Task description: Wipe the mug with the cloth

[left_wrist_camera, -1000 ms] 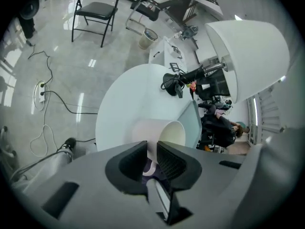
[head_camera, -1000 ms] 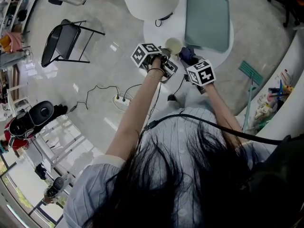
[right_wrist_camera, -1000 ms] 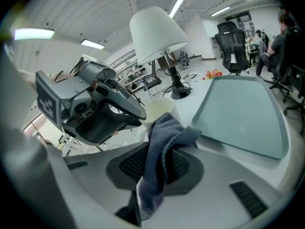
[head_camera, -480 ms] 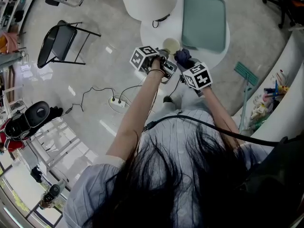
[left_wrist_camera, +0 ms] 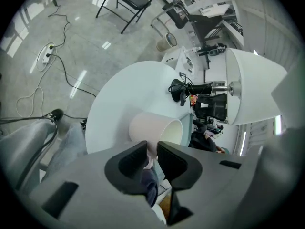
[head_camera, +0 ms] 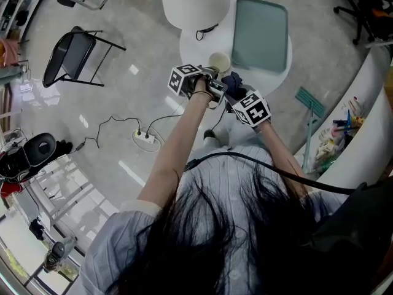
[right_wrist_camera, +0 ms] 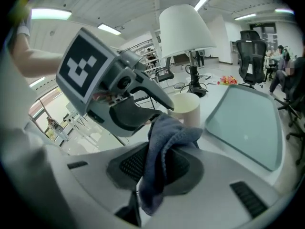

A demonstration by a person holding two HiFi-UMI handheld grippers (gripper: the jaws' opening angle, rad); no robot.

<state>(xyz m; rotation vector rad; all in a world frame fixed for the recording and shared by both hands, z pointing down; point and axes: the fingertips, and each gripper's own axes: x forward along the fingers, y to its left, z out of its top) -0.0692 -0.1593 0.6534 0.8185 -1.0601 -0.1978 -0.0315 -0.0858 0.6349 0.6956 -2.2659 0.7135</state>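
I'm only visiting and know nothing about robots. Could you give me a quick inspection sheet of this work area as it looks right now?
Surface: round white table.
Job's things: pale mug at the table's near edge; dark blue cloth close beside it, contact unclear.
Clutter: green tray with nothing on it; white lamp.
Grippers: left gripper shut on the mug, seemingly by its handle; right gripper shut on the cloth.
Cables: lamp cord on the table; power strip with its lead on the floor; black cable across the person's back.
Surroundings: black folding chair on a glossy floor.
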